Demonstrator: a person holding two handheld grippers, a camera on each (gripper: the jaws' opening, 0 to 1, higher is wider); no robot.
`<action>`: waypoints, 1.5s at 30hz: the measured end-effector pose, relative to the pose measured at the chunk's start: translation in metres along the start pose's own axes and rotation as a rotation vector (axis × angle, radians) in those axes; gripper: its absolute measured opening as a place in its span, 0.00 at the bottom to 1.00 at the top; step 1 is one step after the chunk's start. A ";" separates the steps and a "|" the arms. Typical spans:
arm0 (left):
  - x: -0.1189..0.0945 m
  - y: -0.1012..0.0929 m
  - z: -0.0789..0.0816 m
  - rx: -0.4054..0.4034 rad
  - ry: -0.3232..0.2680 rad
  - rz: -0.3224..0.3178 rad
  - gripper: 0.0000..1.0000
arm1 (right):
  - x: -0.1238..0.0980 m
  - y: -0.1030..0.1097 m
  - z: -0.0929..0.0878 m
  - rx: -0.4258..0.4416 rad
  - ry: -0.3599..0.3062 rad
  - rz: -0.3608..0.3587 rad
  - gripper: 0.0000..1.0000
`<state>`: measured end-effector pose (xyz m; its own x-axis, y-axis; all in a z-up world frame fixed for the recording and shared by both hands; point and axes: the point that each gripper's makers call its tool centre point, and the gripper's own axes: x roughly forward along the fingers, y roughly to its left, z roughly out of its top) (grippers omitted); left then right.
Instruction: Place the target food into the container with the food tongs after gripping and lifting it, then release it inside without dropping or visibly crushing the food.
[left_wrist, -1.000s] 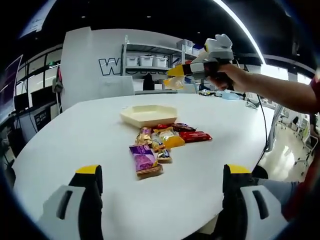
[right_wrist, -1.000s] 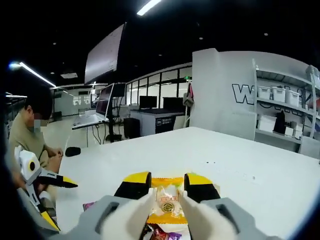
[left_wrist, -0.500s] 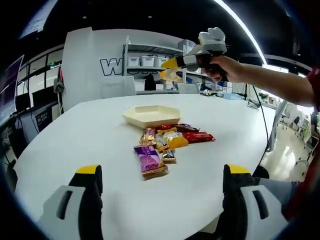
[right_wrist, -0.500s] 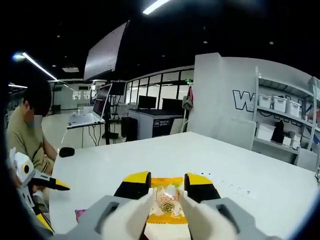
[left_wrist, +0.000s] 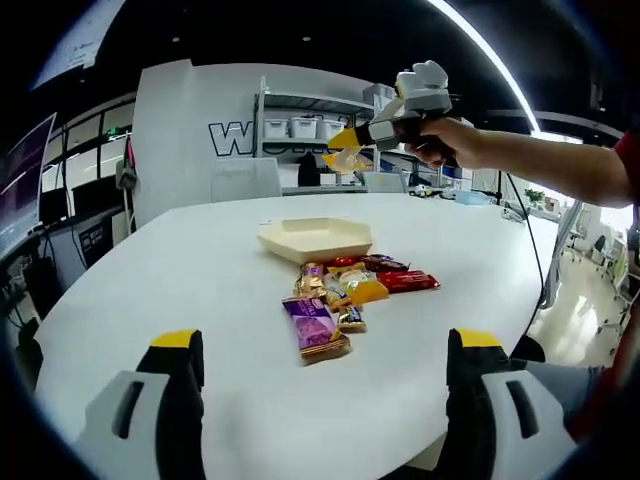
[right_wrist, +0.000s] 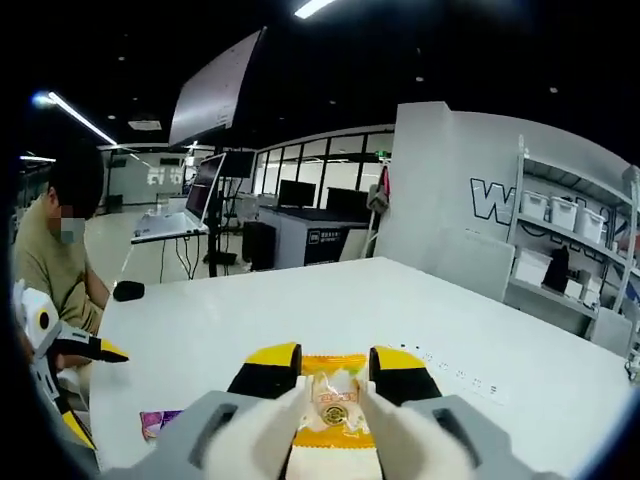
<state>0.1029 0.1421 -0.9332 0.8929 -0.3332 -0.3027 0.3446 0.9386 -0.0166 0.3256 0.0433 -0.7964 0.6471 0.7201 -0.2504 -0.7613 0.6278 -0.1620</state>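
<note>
- Your broad white rounded desk (left_wrist: 150, 300) carries everything, and the things on it sit toward its middle, well away from the near edge.
- Your left gripper (left_wrist: 320, 395) hangs low over the desk's near edge, its yellow-tipped jaws spread wide with nothing between them.
- Your right gripper (right_wrist: 322, 378) is held up in the air above the desk, past the tray's far side as the left gripper view has it (left_wrist: 352, 150); its jaws are clenched on a small orange-yellow wrapped snack (right_wrist: 335, 405), which hangs clear of the desk and of the tray.
- The shallow cream hexagonal tray (left_wrist: 314, 238) rests flat beyond the pile of snacks, nearer the far edge.
- A loose pile of wrapped snacks (left_wrist: 350, 285) lies just on the near side of the tray, with a long red bar (left_wrist: 407, 281) at its right end.
- A purple flat packet (left_wrist: 315, 327) lies nearest you at the front of that pile.
</note>
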 end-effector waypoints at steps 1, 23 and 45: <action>0.000 0.000 0.000 0.004 0.000 -0.001 0.99 | 0.001 -0.002 0.001 -0.010 0.001 -0.009 0.21; -0.002 0.002 0.004 0.005 0.003 -0.004 0.98 | 0.004 -0.008 0.017 -0.003 -0.030 -0.021 0.23; -0.005 -0.004 0.003 0.009 0.004 -0.008 0.98 | -0.007 -0.008 0.017 0.026 -0.037 -0.019 0.24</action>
<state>0.0978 0.1397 -0.9286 0.8890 -0.3403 -0.3063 0.3542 0.9351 -0.0109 0.3281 0.0383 -0.7774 0.6626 0.7185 -0.2115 -0.7482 0.6483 -0.1413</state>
